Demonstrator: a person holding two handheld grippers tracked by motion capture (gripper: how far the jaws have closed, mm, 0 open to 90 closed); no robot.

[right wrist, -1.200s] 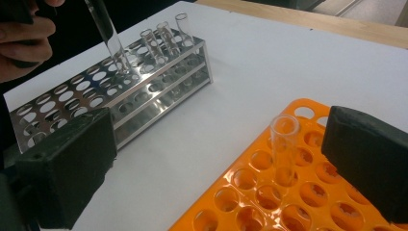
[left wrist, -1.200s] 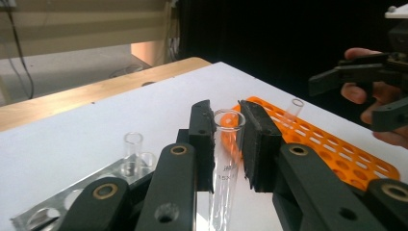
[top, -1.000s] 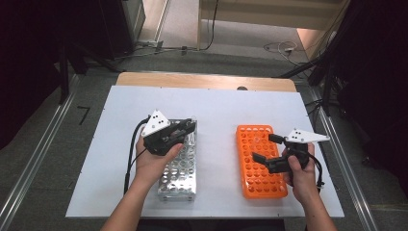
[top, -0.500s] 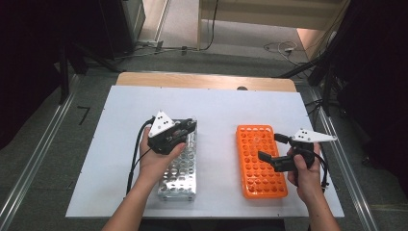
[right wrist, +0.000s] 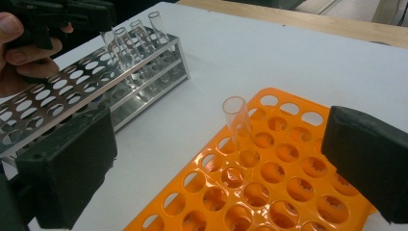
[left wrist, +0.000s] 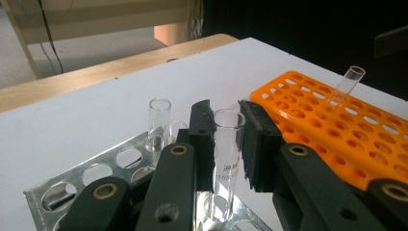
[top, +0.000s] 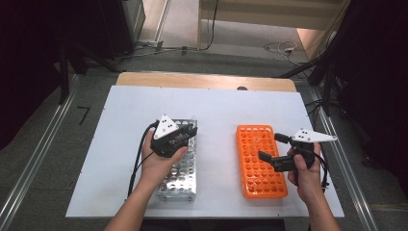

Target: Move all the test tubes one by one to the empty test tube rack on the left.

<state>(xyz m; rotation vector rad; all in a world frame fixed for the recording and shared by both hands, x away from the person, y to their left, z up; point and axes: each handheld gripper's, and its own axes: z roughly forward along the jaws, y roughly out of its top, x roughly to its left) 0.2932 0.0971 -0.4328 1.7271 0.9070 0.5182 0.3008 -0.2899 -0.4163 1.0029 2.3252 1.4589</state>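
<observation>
**Tube gripped at the metal rack, orange rack waiting**

At left centre of the high view, the left gripper (top: pixel 188 133) is seen over the metal rack (top: pixel 183 185). In the left gripper view, its jaws are clamped on a glass tube (left wrist: pixel 228 144) seated in that rack. A straight lift is judged to be called for next. At right, the right gripper (top: pixel 272 148) is held released beside the orange rack (top: pixel 260 180); the single tilted tube (right wrist: pixel 239 126) standing there is made plain by the right gripper view.
</observation>
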